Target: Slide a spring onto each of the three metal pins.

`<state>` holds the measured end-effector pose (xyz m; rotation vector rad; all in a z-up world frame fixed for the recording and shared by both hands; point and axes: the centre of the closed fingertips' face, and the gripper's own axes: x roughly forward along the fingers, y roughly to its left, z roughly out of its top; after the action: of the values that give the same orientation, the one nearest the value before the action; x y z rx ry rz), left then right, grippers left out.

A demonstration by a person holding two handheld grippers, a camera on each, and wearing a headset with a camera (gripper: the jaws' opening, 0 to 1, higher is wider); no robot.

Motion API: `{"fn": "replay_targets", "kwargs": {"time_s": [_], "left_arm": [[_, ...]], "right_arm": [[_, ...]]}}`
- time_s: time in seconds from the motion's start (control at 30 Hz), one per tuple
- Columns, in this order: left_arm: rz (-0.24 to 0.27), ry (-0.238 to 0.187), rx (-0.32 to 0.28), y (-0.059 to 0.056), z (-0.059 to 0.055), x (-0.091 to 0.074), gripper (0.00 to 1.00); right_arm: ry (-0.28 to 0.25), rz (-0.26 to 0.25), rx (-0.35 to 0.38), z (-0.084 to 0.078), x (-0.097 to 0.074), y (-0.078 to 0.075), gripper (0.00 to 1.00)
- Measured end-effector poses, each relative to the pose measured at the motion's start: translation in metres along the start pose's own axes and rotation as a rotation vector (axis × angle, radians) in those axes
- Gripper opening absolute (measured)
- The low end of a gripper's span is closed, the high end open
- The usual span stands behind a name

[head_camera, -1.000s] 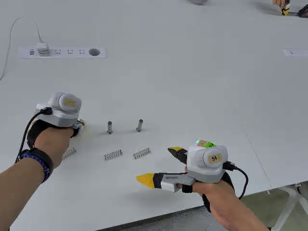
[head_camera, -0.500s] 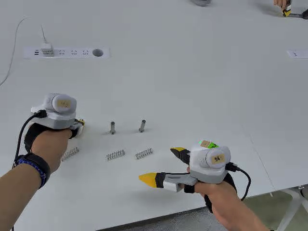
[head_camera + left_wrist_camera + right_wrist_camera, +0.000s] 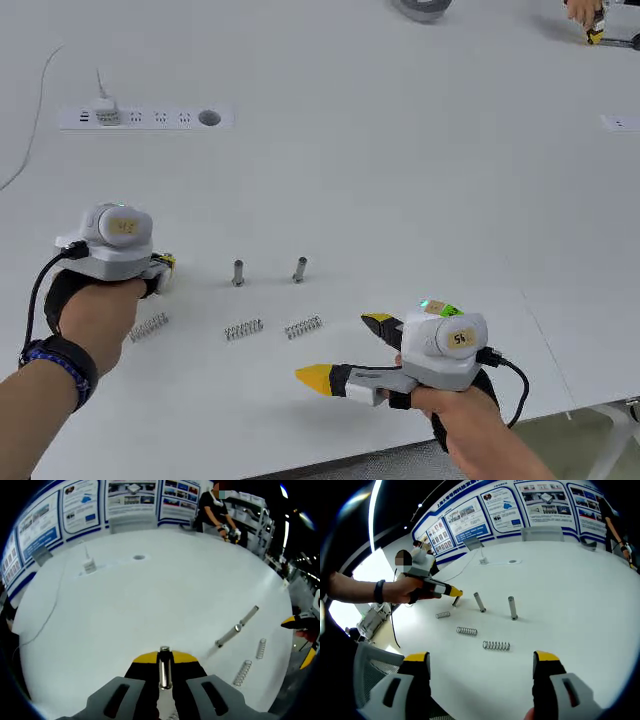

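My left gripper is shut on a metal pin, held upright at the left of the row; the same pin hangs under its yellow tips. Two more pins stand on the white table to its right. Three springs lie in a row in front of the pins. My right gripper hovers open near the table's front edge, right of the springs, with nothing between its jaws; the nearest spring lies just ahead of it.
A white power strip with a plugged-in charger and cable lies at the back left. The table's front edge runs close below the right gripper. Another person works with grippers at the far right corner.
The head camera has shifted, so the whole picture sits lower. My left gripper has drifted a little left, away from the two standing pins. The right gripper has kept its place, still open.
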<state>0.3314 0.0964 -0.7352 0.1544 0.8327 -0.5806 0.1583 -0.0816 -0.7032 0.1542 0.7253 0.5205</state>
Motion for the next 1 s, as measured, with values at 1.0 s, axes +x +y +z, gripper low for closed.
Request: {"fn": "replay_targets", "kwargs": {"time_s": [1.0], "left_arm": [[0.021,-0.070,-0.022,0.007,0.000,-0.023,0.07]], "right_arm": [[-0.004,0.007,-0.009,0.000,0.000,0.005,0.86]]}}
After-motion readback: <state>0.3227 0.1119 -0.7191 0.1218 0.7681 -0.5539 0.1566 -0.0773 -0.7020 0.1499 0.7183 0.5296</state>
